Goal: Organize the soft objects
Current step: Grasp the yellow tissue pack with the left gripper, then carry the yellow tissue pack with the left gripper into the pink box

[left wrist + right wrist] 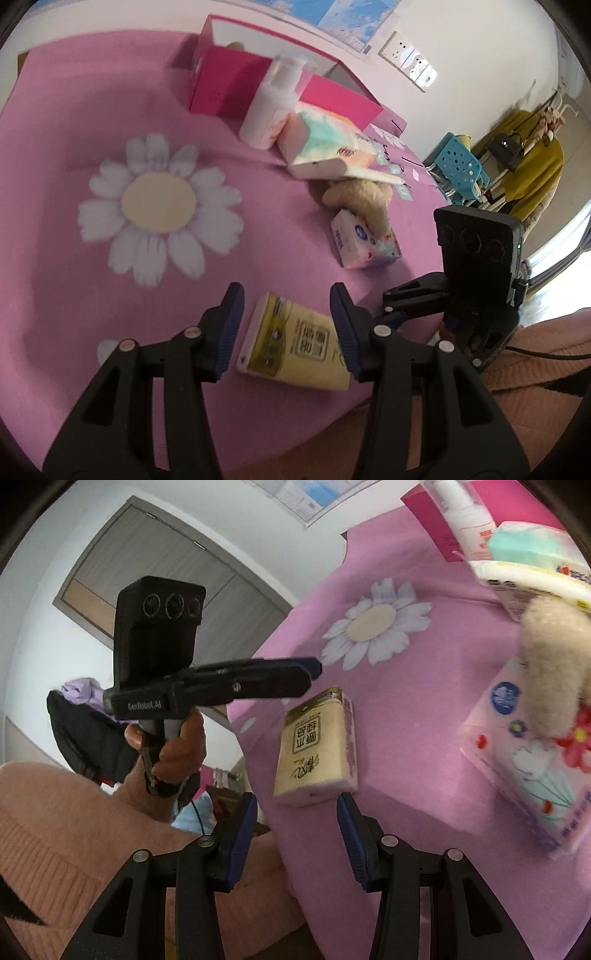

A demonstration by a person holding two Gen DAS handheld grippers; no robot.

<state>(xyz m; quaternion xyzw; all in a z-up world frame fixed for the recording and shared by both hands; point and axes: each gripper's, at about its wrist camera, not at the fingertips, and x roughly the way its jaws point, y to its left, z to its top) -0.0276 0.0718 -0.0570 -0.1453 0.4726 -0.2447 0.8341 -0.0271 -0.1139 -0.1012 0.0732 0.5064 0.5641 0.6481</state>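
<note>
A yellow tissue pack (295, 343) lies on the pink cloth near the table's front edge; it also shows in the right wrist view (317, 746). My left gripper (286, 325) is open above it, fingers either side, not touching. My right gripper (297, 823) is open and empty, just short of the pack's near end. A beige plush toy (360, 197) rests partly on a white flowered tissue pack (364, 240). A larger pastel tissue pack (325, 144) leans behind the toy. These also show at the right of the right wrist view: the toy (554, 664) and the flowered pack (532, 775).
A white pump bottle (271, 99) stands by an open pink box (229, 81) at the back of the cloth (110, 92). Blue baskets (458, 162) and a yellow garment (532, 166) are beyond the table on the right. The person's peach sleeve (74, 830) lies near the front edge.
</note>
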